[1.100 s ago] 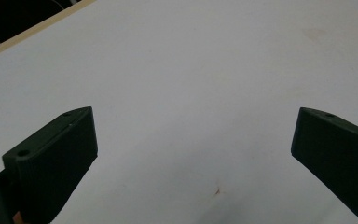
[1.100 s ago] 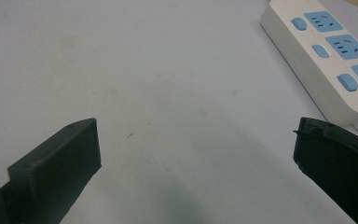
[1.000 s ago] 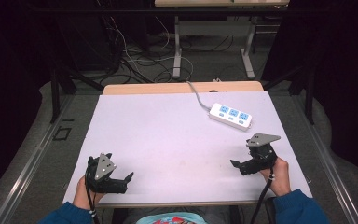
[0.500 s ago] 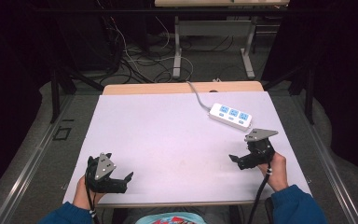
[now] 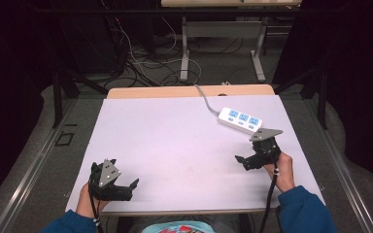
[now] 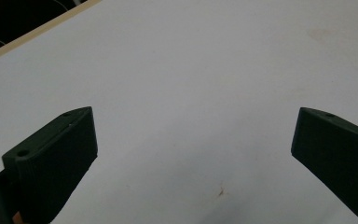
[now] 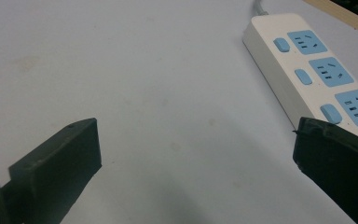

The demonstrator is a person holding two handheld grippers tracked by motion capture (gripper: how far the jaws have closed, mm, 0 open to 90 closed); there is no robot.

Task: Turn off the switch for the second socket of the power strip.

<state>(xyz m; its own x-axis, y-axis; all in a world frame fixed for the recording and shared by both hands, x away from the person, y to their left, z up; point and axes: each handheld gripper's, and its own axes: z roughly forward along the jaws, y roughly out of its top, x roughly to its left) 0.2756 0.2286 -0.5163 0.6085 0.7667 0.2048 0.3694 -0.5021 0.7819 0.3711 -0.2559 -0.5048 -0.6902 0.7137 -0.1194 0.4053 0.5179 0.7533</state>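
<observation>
no readable text anywhere; the power strip [image 7: 307, 70] may carry markings, but none are legible.

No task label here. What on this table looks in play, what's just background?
Likely in play:
- power strip, nearest the right tool, open
- left tool, open, over bare table

Background:
- floor cables
- far table legs

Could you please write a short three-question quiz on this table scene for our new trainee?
1. True or false: the right gripper is shut on the white plastic power strip with blue sockets.
2. How many blue sockets does the strip have?
3. Which is nearer the strip: A, the left gripper; B, the right gripper?

Key: 1 false, its fingers stand apart and hold nothing; 2 three; 3 B.
</observation>
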